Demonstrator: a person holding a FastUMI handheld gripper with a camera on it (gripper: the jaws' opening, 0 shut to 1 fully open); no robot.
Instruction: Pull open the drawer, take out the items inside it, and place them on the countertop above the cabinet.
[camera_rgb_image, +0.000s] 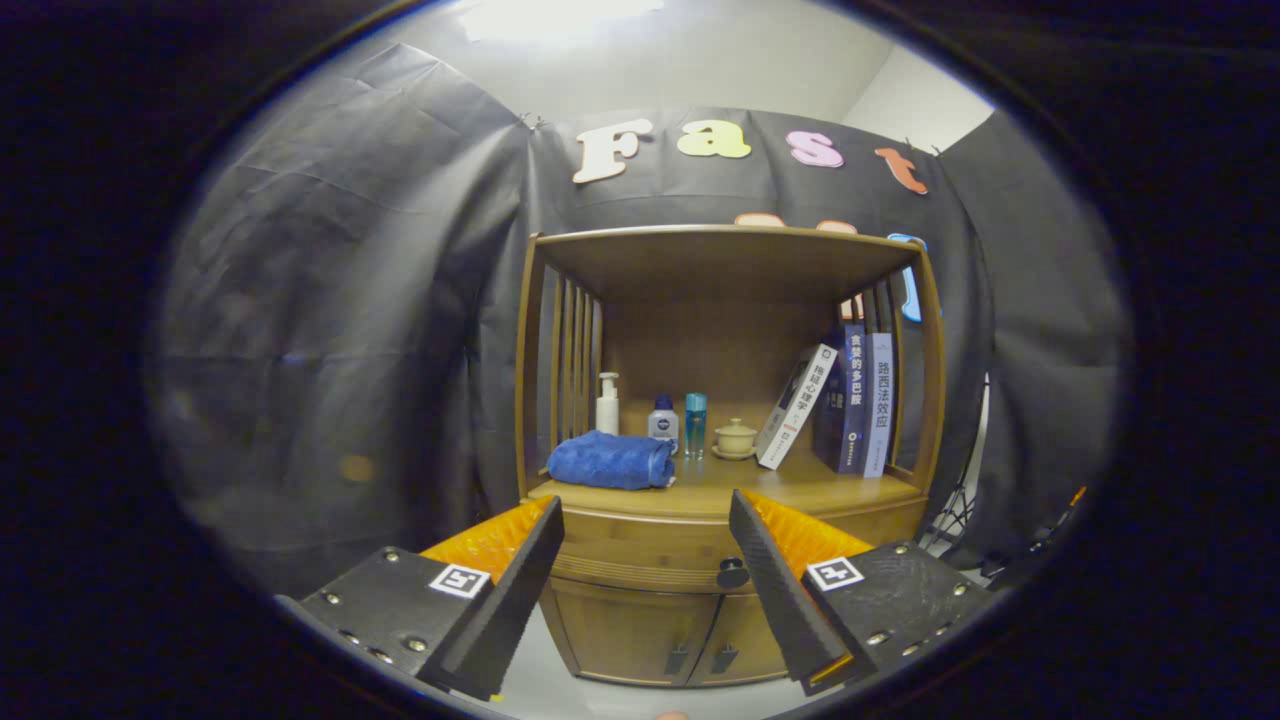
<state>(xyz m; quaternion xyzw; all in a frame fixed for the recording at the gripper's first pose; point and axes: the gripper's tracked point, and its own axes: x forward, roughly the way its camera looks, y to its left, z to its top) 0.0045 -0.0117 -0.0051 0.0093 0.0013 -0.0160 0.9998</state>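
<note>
My gripper (645, 520), lower part of the frame: two wedge-shaped fingers (505, 590) with ribbed inner faces, spread wide apart. Each sits on a dark textured block (400, 600) fixed with small silver screws and marked with a square black-and-white tag (459, 581).

towel (612, 461) left on countertop (720, 487), books (850, 405) right, drawer (650, 550) below

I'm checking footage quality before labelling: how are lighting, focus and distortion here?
Gripper view: strong fisheye bend, the cabinet bulging; a bright ceiling light blows out above, while the shelf items and books stay sharp and evenly lit; the open gripper looks slightly soft near the drawer knob.
</note>
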